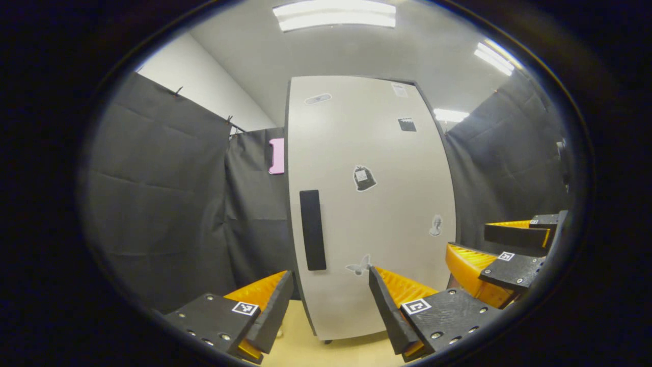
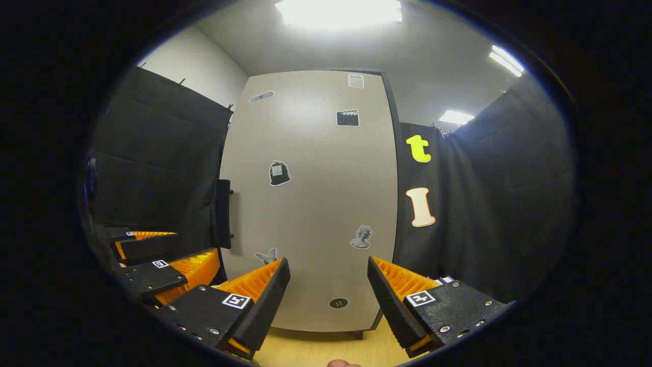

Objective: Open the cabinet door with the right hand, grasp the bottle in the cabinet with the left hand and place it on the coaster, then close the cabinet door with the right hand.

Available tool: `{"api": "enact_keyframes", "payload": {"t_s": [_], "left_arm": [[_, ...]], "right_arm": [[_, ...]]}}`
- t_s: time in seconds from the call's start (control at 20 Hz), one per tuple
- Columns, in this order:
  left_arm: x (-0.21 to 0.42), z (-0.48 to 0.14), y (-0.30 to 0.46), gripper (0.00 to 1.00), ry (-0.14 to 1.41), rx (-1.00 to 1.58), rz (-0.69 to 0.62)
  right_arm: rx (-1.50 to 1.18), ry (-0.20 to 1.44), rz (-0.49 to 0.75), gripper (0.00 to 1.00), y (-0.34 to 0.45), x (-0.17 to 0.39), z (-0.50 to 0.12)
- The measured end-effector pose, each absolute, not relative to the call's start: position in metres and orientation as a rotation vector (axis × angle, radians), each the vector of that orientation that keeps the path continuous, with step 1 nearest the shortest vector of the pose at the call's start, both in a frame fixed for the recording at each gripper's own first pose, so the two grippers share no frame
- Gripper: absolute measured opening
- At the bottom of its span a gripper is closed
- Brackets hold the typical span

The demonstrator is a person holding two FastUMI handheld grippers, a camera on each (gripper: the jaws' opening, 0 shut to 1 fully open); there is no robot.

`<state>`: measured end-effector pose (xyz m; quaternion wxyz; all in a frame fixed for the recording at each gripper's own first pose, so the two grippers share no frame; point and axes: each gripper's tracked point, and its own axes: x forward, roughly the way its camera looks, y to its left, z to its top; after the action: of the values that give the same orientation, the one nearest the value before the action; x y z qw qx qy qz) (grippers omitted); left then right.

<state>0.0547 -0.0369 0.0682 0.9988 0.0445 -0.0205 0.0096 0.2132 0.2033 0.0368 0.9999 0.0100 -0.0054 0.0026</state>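
Observation:
The cabinet door (image 1: 367, 204) is light grey with small stickers and stands shut, hiding the inside. Its black vertical handle (image 1: 312, 229) sits near the door's left edge. My left gripper (image 1: 331, 306) is open and empty, a short way in front of the door and just below the handle. My right gripper (image 1: 501, 255) shows at the far right, also open. In the right gripper view the same door (image 2: 316, 204) faces me, with the handle (image 2: 223, 214) on its left edge. My right gripper (image 2: 328, 300) is open and empty before the door's lower part. My left gripper (image 2: 158, 267) is at the lower left.
The cabinet stands on a light wooden surface (image 1: 305, 351) (image 2: 316, 351). Black cloth walls (image 1: 163, 204) (image 2: 499, 214) close in on both sides. A fingertip (image 2: 338, 363) shows at the bottom edge of the right gripper view.

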Motion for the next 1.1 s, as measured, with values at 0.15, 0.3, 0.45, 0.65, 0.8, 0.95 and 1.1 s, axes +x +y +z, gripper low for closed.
{"api": "enact_keyframes", "payload": {"t_s": [0.15,0.3,0.45,0.65,0.8,0.95,1.1], "left_arm": [[0.06,0.07,-0.046,0.86,-0.032,0.073,-0.003],[0.059,0.07,-0.045,0.86,-0.033,0.073,-0.01],[0.058,0.07,-0.045,0.86,-0.029,0.079,-0.015],[0.057,0.069,-0.045,0.86,-0.016,0.067,-0.008],[0.059,0.068,-0.045,0.86,-0.015,0.068,0.0],[0.059,0.068,-0.044,0.86,-0.015,0.063,0.008],[0.059,0.067,-0.043,0.86,-0.009,0.058,0.014]], "right_arm": [[0.018,-0.005,-0.003,0.95,0.199,0.214,0.035],[0.026,-0.001,-0.016,0.95,0.193,0.215,0.032],[0.034,0.002,-0.029,0.95,0.188,0.218,0.03],[0.03,0.001,-0.037,0.95,0.181,0.219,0.029],[0.04,0.0,-0.036,0.95,0.178,0.219,0.028],[0.041,0.013,-0.032,0.95,0.177,0.218,0.022],[0.035,0.014,-0.017,0.95,0.18,0.216,0.023]]}}
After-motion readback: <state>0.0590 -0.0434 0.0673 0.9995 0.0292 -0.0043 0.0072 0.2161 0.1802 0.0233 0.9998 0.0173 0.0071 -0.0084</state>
